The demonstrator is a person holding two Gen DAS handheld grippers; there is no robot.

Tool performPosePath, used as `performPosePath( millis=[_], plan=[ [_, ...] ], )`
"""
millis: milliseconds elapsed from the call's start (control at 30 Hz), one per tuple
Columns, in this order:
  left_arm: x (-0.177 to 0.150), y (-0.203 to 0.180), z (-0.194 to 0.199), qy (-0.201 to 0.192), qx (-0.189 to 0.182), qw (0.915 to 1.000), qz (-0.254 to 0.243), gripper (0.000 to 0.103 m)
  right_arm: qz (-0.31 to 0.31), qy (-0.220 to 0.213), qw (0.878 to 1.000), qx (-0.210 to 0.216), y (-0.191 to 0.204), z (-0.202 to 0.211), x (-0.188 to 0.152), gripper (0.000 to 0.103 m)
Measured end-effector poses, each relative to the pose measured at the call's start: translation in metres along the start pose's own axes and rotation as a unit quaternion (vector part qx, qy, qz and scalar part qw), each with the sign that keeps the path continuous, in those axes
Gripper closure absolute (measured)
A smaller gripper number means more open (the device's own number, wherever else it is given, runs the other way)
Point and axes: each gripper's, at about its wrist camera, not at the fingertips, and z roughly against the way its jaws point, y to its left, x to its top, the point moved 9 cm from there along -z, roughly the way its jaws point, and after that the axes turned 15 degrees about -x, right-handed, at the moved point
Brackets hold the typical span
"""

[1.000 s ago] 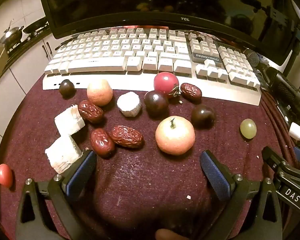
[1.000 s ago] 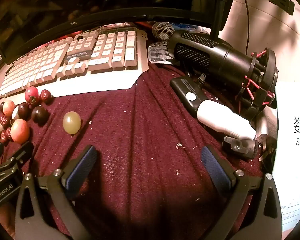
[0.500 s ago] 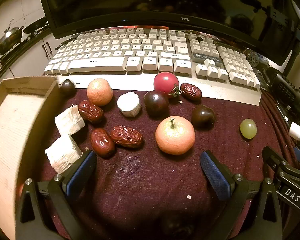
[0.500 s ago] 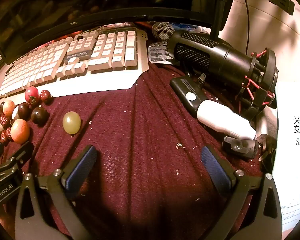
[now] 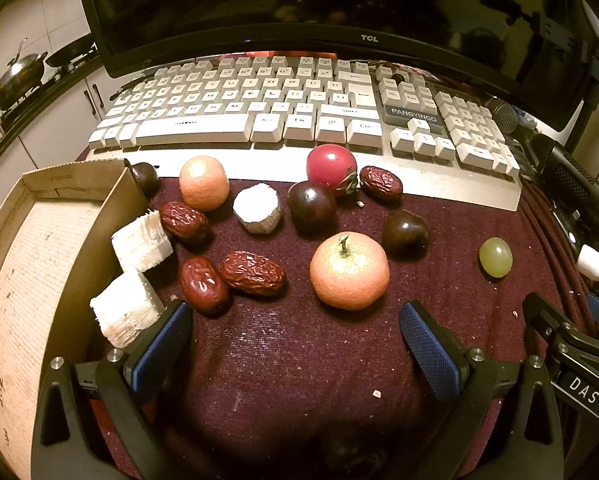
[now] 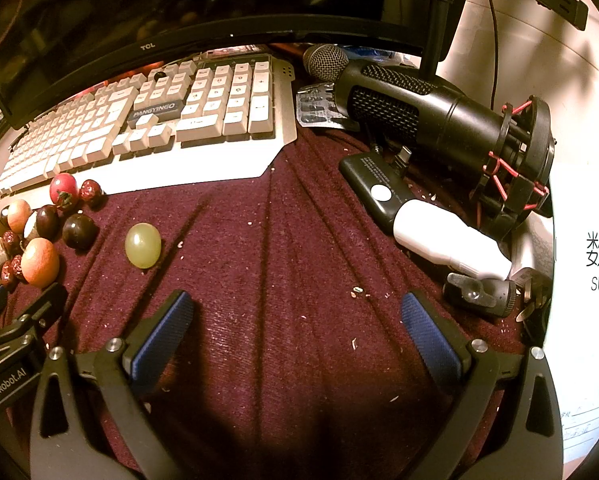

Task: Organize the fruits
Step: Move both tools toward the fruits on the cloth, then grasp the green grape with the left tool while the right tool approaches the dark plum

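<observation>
Fruit lies scattered on the maroon cloth (image 5: 299, 344) in front of a keyboard (image 5: 283, 120). An orange (image 5: 349, 270) with a stem sits just ahead of my left gripper (image 5: 295, 332), which is open and empty. Red dates (image 5: 253, 272), white banana chunks (image 5: 141, 240), dark plums (image 5: 311, 206), a red tomato (image 5: 331, 164), a second orange (image 5: 204, 182) and a green grape (image 5: 495, 257) lie around it. A cardboard tray (image 5: 31, 280) stands at the left, against the banana chunks. My right gripper (image 6: 295, 332) is open over bare cloth, right of the grape (image 6: 143, 245).
A TCL monitor (image 5: 339, 0) rises behind the keyboard. In the right wrist view a black microphone (image 6: 439, 120), a black device (image 6: 375, 188) and a white tube (image 6: 451, 240) lie at the right, beside a printed sheet (image 6: 587, 280). Kitchen pans (image 5: 19, 76) sit far left.
The cardboard tray has come in from the left and now stands beside the banana chunks, covering the small red fruit seen earlier. Neither gripper has moved.
</observation>
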Motion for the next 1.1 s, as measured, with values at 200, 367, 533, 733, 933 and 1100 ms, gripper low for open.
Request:
performPosePath(
  millis=[200, 367, 533, 733, 933, 1100],
  plan=[
    [0.000, 0.000, 0.000, 0.000, 0.000, 1.0000, 0.000, 0.000, 0.000, 0.000, 1.000, 0.000, 0.000, 0.000, 0.000, 0.000],
    [0.000, 0.000, 0.000, 0.000, 0.000, 1.0000, 0.001, 0.000, 0.000, 0.000, 1.000, 0.000, 0.000, 0.000, 0.000, 0.000],
    [-0.002, -0.001, 0.003, 0.021, -0.014, 0.9996, -0.016, 0.000, 0.002, 0.001, 1.000, 0.001, 0.000, 0.000, 0.000, 0.000],
    [0.003, 0.004, 0.068, -0.060, -0.020, 0.9979, -0.015, 0.000, -0.026, -0.016, 0.999, 0.021, -0.017, 0.027, -0.007, 0.000],
    [0.011, 0.024, 0.151, -0.158, 0.011, 0.9871, -0.022, 0.000, -0.019, -0.127, 0.992, -0.011, -0.025, 0.100, -0.004, 0.000],
    [0.012, 0.049, 0.188, -0.201, 0.052, 0.9775, -0.038, 0.000, -0.008, -0.183, 0.983, 0.007, -0.008, 0.155, 0.003, 0.000]
  ],
)
